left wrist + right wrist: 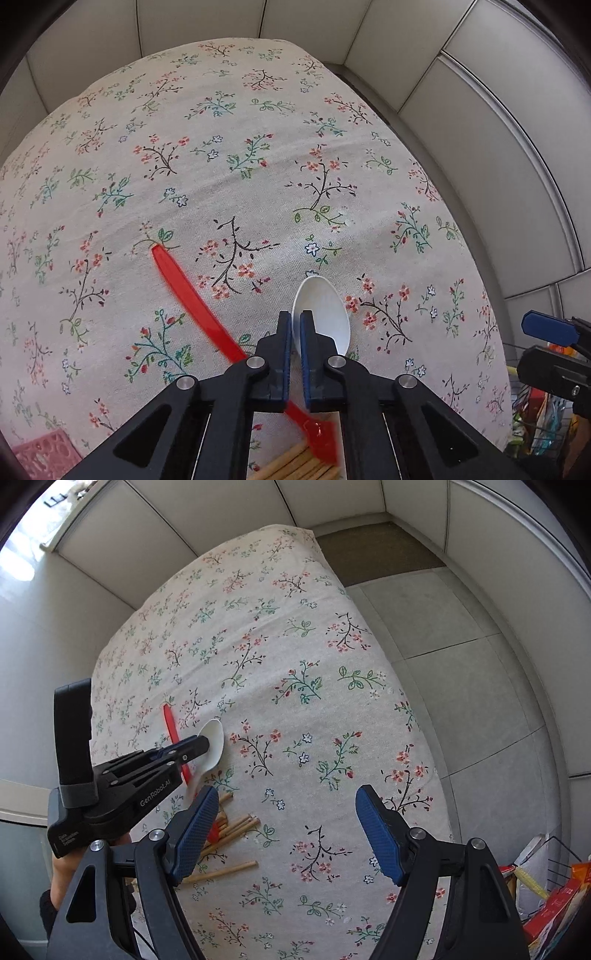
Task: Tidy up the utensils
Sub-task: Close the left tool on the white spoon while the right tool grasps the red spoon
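My left gripper [294, 325] is shut on a white plastic spoon [325, 312] and holds it by the edge of its bowl above the floral tablecloth; it also shows in the right wrist view [201, 744] with the spoon [214, 746]. A red plastic utensil [192, 295] lies diagonally on the cloth under the left gripper, its far end blurred. Wooden chopsticks [232, 827] lie scattered near the table's left front. My right gripper [286, 834] is open and empty above the cloth, to the right of the chopsticks.
The floral tablecloth [295, 664] covers the whole table. A pink perforated basket corner [44, 458] shows at the lower left. A wire rack with colourful packages [554, 886] stands off the table's right edge. Grey floor tiles [461, 664] lie beyond.
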Available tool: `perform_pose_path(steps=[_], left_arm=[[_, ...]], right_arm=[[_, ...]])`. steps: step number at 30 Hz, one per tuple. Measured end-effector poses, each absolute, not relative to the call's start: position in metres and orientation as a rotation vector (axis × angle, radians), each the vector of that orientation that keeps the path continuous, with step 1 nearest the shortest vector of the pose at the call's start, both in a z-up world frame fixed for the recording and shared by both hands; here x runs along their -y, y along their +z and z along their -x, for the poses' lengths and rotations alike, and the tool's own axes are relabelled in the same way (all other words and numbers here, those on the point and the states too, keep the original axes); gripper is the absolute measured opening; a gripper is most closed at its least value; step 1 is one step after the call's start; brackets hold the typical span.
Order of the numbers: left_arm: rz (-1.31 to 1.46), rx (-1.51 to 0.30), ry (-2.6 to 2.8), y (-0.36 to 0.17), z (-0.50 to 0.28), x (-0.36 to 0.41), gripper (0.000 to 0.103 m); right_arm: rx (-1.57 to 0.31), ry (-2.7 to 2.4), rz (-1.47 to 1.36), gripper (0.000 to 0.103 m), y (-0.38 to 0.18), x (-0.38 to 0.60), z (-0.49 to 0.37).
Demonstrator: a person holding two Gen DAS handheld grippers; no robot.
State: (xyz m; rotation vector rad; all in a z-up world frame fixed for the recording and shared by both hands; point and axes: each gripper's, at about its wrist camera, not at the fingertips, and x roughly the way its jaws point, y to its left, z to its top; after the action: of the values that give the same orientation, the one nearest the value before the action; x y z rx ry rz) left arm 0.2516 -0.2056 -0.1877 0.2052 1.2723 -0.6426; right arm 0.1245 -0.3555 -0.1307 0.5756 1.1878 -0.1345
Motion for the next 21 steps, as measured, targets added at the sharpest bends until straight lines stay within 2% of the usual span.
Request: perform_pose_path(steps=[6, 13, 15, 21], left_arm=[[-0.171, -1.203, -0.55, -0.166, -0.235, 0.18, 0.001], [-0.105, -1.059, -0.451, -0.107, -0.2, 0.135, 0.001], [-0.099, -1.006, -0.41, -0.087, -0.186, 0.116, 0.001], [-0.081, -0.864, -0.338, -0.053, -0.153, 0.068, 0.001]], right_arm=[[-1.167, -0.098, -0.598, 0.079, -0.13, 0.348, -0.131], [-1.154, -0.047, -0.571, 0.075, -0.129, 0.326, -0.143], [-1.156, -0.009, -0.577, 0.07, -0.13, 0.318, -0.148], [-1.182, 0.089, -0.597, 0.046, -0.136, 0.29, -0.178]])
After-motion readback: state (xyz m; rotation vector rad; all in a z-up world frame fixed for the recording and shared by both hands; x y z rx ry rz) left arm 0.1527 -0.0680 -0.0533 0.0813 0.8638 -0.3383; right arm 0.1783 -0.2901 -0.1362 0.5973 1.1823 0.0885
